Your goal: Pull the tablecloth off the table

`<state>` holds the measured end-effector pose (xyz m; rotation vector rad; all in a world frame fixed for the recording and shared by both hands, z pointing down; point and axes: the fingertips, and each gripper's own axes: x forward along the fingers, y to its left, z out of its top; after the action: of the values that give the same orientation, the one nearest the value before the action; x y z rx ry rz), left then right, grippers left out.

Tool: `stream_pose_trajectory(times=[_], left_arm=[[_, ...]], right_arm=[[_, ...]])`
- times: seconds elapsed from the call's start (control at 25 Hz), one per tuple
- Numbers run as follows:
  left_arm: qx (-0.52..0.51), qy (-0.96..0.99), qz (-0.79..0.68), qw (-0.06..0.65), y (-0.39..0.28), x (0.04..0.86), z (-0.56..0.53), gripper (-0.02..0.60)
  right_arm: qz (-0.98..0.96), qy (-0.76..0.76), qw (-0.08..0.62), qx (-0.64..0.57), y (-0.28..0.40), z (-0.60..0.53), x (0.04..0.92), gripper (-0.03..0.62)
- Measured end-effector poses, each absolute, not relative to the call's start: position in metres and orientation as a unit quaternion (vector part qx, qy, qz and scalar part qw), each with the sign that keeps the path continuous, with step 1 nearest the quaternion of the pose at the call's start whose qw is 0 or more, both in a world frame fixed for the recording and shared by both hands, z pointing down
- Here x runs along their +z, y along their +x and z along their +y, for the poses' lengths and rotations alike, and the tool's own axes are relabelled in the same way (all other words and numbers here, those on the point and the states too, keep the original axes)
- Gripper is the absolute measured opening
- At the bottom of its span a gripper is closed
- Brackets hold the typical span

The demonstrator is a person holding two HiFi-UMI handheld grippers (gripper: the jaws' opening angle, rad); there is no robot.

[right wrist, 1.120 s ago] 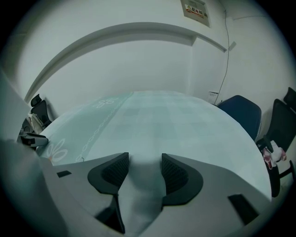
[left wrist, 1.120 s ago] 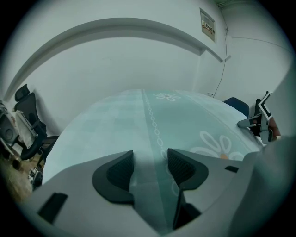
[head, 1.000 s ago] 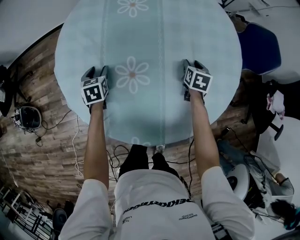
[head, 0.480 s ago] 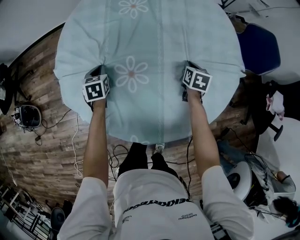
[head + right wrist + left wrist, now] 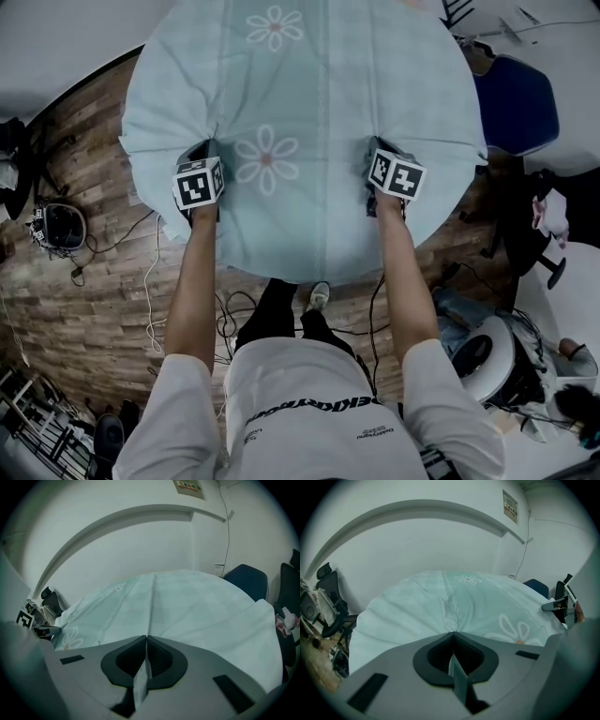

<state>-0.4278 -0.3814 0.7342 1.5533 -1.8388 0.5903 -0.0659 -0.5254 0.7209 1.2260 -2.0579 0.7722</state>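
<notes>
While being pinched at two spots, tablecloth: pale blue with white daisies, is being spread round over the table hidden beneath, from 10 to 2 o'clock in the head view.
Left gripper: is being held closed on a gathered fold of tablecloth, at 9 o'clock of the central daisy.
Right gripper: is being clamped on a raised ridge of tablecloth, at 3 o'clock of that daisy.
Blue chair: is being seen at 2 o'clock, just beside the cloth's edge.
Wood floor: is being crossed by cables at 8 o'clock.
</notes>
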Motion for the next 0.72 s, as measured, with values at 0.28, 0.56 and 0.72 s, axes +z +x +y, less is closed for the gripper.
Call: stream_pose_trajectory(times=[0.28, 0.56, 0.72], left_arm=[[0.208, 0.593, -0.71, 0.318, -0.419, 0.71, -0.353, 0.015], [0.207, 0.594, -0.712, 0.31, -0.399, 0.685, -0.321, 0.015], [0.211, 0.595, -0.713, 0.305, -0.383, 0.677, -0.302, 0.015]], right_arm=[[-0.793, 0.445, 0.298, 0.291, -0.063, -0.498, 0.698, 0.032], [-0.799, 0.438, 0.288, 0.294, -0.048, -0.465, 0.679, 0.032], [-0.803, 0.432, 0.299, 0.28, -0.037, -0.448, 0.675, 0.032]])
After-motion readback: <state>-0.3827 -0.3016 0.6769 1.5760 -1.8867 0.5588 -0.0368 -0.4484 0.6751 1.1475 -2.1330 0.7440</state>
